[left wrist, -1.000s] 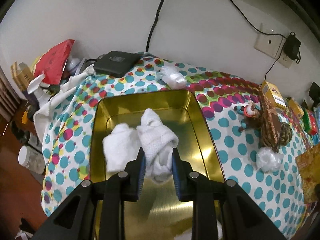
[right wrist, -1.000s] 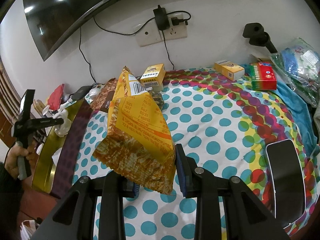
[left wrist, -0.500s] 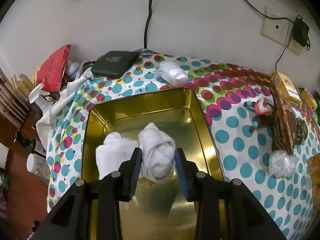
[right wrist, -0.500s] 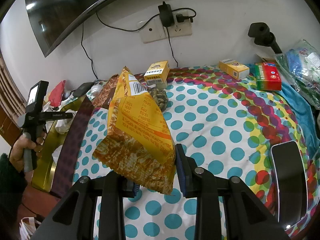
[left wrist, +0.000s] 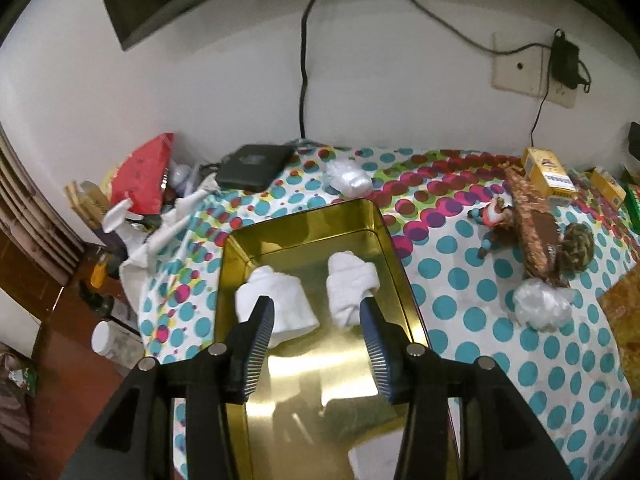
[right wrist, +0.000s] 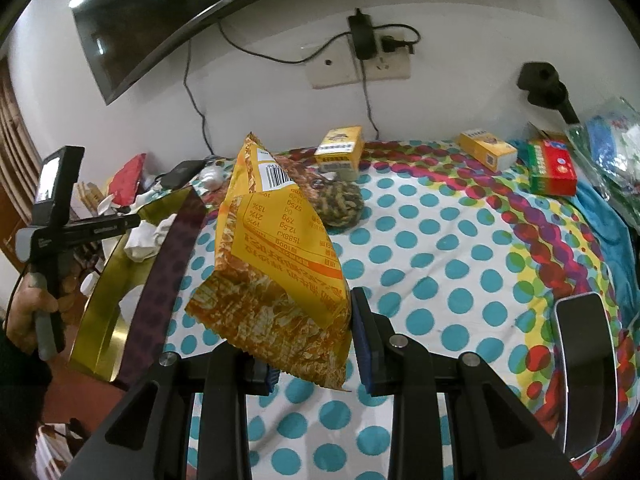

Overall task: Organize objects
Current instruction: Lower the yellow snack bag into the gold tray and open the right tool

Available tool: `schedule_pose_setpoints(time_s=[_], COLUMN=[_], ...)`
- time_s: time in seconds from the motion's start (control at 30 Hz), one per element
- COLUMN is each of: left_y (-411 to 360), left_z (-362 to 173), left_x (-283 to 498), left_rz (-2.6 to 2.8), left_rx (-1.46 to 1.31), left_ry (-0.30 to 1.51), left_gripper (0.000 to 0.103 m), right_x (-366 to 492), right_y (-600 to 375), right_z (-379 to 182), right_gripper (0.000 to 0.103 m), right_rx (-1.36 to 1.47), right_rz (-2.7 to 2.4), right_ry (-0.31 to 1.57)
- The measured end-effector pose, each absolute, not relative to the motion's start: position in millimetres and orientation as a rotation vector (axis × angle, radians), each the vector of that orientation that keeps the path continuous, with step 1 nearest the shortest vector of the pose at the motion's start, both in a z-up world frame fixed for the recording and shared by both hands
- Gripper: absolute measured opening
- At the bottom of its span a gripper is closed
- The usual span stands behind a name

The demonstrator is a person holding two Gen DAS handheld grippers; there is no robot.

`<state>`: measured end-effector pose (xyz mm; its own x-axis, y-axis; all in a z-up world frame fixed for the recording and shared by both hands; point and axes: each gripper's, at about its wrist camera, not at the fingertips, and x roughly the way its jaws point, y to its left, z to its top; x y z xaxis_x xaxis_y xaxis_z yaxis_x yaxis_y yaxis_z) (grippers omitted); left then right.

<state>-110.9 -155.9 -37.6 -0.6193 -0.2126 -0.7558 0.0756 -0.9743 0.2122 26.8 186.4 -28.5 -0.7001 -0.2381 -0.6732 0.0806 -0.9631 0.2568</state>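
Left tongs (left wrist: pixel 316 320), jaws just opening, hover released above two white rolled cloths (left wrist: pixel 352 284) in a gold tin (left wrist: pixel 400 264). Right tongs (right wrist: pixel 312 344) stay clenched on an orange snack bag (right wrist: pixel 276 248).

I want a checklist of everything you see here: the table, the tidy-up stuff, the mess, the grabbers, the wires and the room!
Surface: spotted tablecloth, colourful dots.
Job's things: gold tin holds two rolled white cloths; yellow snack bag is held above the cloth.
Clutter: small boxes, plastic wraps, phone, black device, rope toy.
Grippers: left gripper open over the tin, jaws just opened, nothing gripped; right gripper shut on the bag.
Cables: black cords run up the wall; charger plugged in.
Surroundings: white wall, dark screen above.
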Motion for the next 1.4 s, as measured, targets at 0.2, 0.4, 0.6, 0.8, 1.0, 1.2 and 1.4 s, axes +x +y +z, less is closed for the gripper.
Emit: schedule_pose_setpoints(time_s=[0.2, 0.4, 0.6, 0.8, 1.0, 1.2, 1.4], left_y=[-162.4, -193.0, -237.3, -268.2, -288.2, -298.8, -303.6], left_z=[-21.4, -5.5, 1.2, -2.6, -13.7, -20.1, -28.9], left_x=[-67.6, -9.2, 44.2, 75.4, 89.7, 91.7, 89.5], left_rz=[-2.707, -2.685, -2.625, -2.574, -2.549, -2.535, -2.525], left_rx=[1.254, 1.153, 1.099, 1.081, 1.118, 1.127, 1.169], left_ry=[-0.134, -0.060, 0.067, 0.161, 0.260, 0.271, 0.312], left_gripper=[0.046, 0.046, 0.051, 0.052, 0.052, 0.052, 0.052], right_x=[22.6, 18.6, 5.7, -10.2, -35.3, -47.4, -48.0], right_y=[154.8, 111.3, 59.9, 4.7, -39.9, -66.3, -87.0], right_z=[-17.9, -1.0, 9.7, 9.5, -8.4, -24.8, -25.7], right_gripper=[0.028, 0.028, 0.028, 0.028, 0.028, 0.028, 0.029], right_rx=[1.085, 1.027, 1.001, 0.994, 1.054, 1.083, 1.072], right_rz=[-2.669, -2.604, -2.495, -2.428, -2.396, -2.404, -2.413], right_ry=[-0.281, -0.191, -0.161, -0.078, -0.020, 0.077, 0.198])
